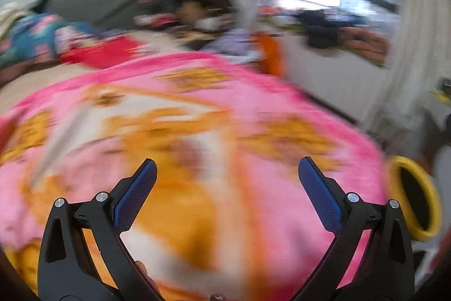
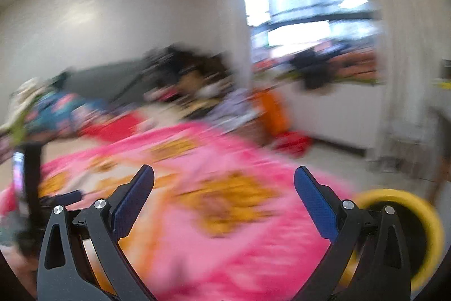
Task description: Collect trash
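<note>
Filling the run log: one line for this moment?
left gripper open, empty | right gripper open, empty | both over pink blanket | yellow bin right | frames blurred

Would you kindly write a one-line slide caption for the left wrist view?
Open left claw over a pink-and-orange blanket, yellow-rimmed bin at right, motion-blurred.
</note>
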A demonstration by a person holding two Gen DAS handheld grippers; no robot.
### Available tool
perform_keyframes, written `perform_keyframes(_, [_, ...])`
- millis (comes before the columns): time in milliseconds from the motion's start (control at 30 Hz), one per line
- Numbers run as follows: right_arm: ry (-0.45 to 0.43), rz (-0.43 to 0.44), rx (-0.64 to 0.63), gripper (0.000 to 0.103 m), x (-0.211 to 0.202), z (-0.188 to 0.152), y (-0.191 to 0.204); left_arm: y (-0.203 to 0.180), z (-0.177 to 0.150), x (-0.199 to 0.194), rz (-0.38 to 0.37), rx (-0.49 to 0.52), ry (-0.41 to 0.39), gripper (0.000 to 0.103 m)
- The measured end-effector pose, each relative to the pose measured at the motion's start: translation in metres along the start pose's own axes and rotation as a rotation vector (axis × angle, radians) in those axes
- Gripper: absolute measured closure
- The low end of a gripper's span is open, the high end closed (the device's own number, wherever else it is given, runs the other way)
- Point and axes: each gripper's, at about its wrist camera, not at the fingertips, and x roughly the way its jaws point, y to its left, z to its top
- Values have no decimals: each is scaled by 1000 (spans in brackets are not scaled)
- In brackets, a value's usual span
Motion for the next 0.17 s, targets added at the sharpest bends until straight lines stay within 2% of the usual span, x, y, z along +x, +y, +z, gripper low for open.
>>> perform_keyframes(33, [47, 65, -11, 6, 19, 1, 20, 32, -3, 7, 97, -23, 24, 10])
perform_keyframes(67, [129, 165, -26, 6, 51, -2, 52, 65, -8, 15, 176, -65, 63, 10])
perform_keyframes(100, [208, 237, -37, 6, 77, -8, 80, 92, -13, 20, 231, -99, 98, 10])
perform_keyframes(133, [269, 275, -57, 6, 96, -15, 103, 128, -20, 27, 318, -153, 142, 10])
perform_keyframes(167, [354, 329, -88, 6, 124, -30, 136, 150, -26, 31, 364, -193, 160, 10])
